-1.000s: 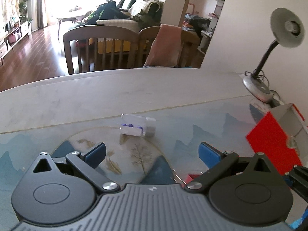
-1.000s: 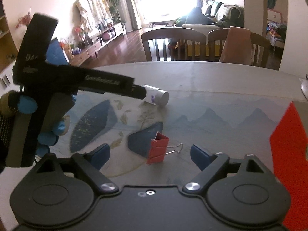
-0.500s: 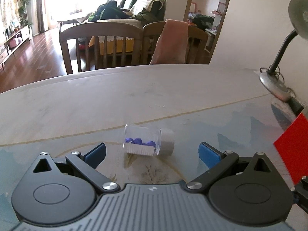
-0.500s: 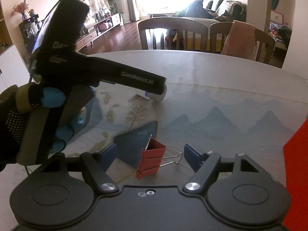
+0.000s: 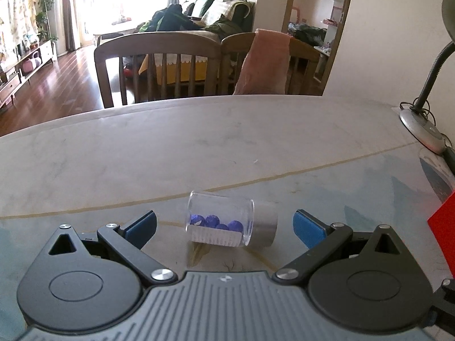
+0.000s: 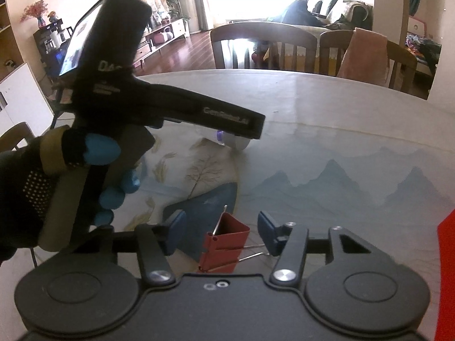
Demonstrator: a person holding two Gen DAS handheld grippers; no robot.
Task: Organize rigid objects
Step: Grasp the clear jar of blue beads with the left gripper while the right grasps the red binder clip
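A clear jar (image 5: 227, 223) with a grey lid and blue beads inside lies on its side on the table mat. My left gripper (image 5: 224, 227) is open, its blue fingers on either side of the jar, not touching. A red binder clip (image 6: 224, 243) lies on the mat between the open fingers of my right gripper (image 6: 221, 230); its wire handles point at the right finger (image 6: 268, 234). In the right wrist view the left gripper's black body (image 6: 159, 108) hides most of the jar (image 6: 237, 142).
A red box (image 5: 443, 241) stands at the right edge and also shows in the right wrist view (image 6: 446, 270). A desk lamp (image 5: 426, 113) stands at the back right. Wooden chairs (image 5: 159, 65) stand behind the table's far edge.
My left gripper has moved forward until the jar lies between its fingers. My right gripper has moved forward over the binder clip and its fingers have narrowed around it.
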